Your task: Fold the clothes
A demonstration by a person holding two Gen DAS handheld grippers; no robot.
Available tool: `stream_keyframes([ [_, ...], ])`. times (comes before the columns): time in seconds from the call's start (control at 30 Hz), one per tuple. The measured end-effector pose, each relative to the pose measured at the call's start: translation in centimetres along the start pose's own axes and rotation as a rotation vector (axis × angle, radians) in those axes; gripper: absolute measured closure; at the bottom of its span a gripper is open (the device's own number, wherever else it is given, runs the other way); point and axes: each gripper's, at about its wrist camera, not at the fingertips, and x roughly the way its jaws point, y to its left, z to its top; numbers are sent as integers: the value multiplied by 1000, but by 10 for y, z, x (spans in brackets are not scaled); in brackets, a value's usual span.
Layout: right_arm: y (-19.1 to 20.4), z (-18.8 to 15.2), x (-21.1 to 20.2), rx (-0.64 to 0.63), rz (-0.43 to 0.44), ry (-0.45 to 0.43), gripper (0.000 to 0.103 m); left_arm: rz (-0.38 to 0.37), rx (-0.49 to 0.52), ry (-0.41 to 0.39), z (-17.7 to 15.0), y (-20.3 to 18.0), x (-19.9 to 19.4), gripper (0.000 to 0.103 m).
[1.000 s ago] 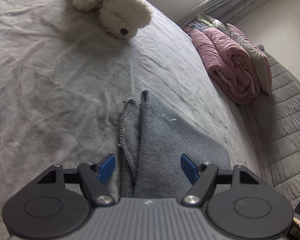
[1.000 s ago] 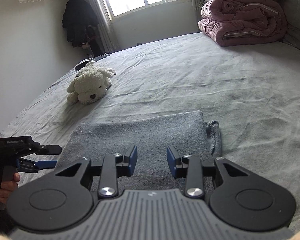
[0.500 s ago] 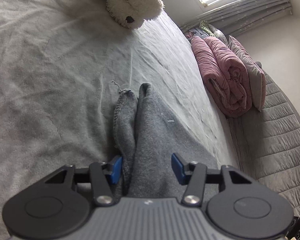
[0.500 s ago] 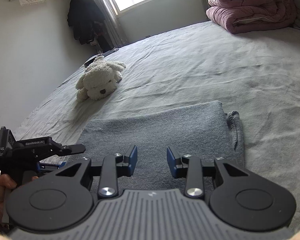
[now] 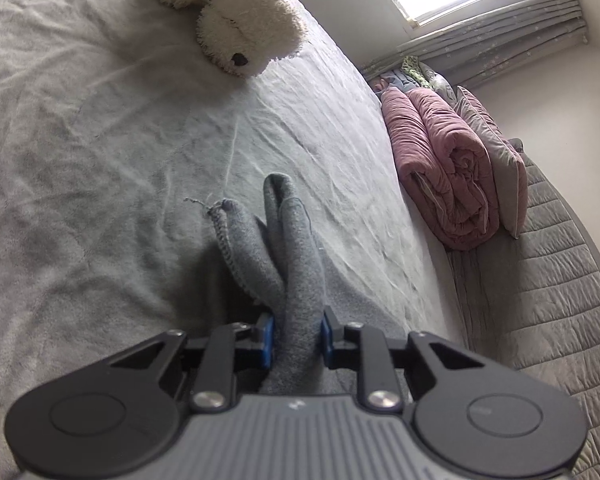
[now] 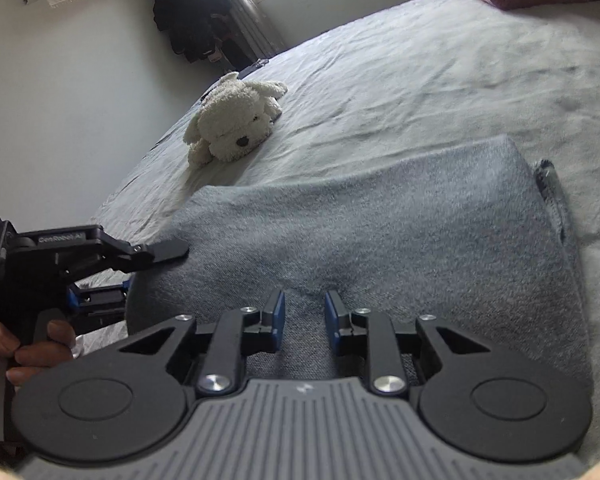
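Observation:
A folded grey garment point(image 6: 380, 220) lies on the bed. In the left wrist view its end point(image 5: 296, 248) rises in a bunched ridge. My left gripper point(image 5: 296, 336) is closing and its blue pads press on that bunched cloth. In the right wrist view my right gripper point(image 6: 305, 316) sits low over the garment's near edge. Its jaws are closing too, with a puckered ridge of grey cloth filling the narrow gap between the pads. The left gripper point(image 6: 140, 272) shows at the garment's left end, held by a hand point(image 6: 24, 344).
A white plush dog point(image 6: 232, 124) point(image 5: 236, 28) lies further up the grey bed sheet point(image 6: 420, 80). A rolled pink quilt point(image 5: 444, 176) and a grey pillow point(image 5: 496, 160) rest against the quilted headboard point(image 5: 548, 280). Dark clothes point(image 6: 192, 16) hang by the window.
The left jaws went from wide to closed on the garment's end, which now stands bunched and lifted. The right gripper sank towards the cloth and its jaws narrowed onto it.

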Motion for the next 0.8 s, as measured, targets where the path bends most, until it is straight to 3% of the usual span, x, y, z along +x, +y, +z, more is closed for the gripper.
stream_keyframes([
  [0.07, -6, -3, 5, 20, -2, 13, 88, 12, -4, 10, 2, -12, 1, 81],
  [0.13, -8, -1, 4, 38, 3, 18, 89, 27, 5, 21, 3, -27, 3, 81],
  [0.17, -9, 1, 1, 55, 17, 16, 88, 34, 15, 26, 4, -35, 5, 81],
  [0.2, -10, 4, -3, 73, 32, 13, 76, 40, 26, 32, 4, -44, 7, 81],
  [0.3, -23, 11, -15, 161, 68, -9, 63, 47, 72, 53, 1, -75, 16, 81],
  [0.47, -53, 21, -32, 347, 104, -46, 62, 55, 129, 89, -11, -108, 34, 81],
  [0.6, -89, 20, -42, 587, 165, -75, 60, 60, 150, 127, -27, -126, 54, 81],
  [0.8, -125, 10, -54, 852, 247, -120, 57, 42, 146, 188, -43, -134, 77, 77],
])
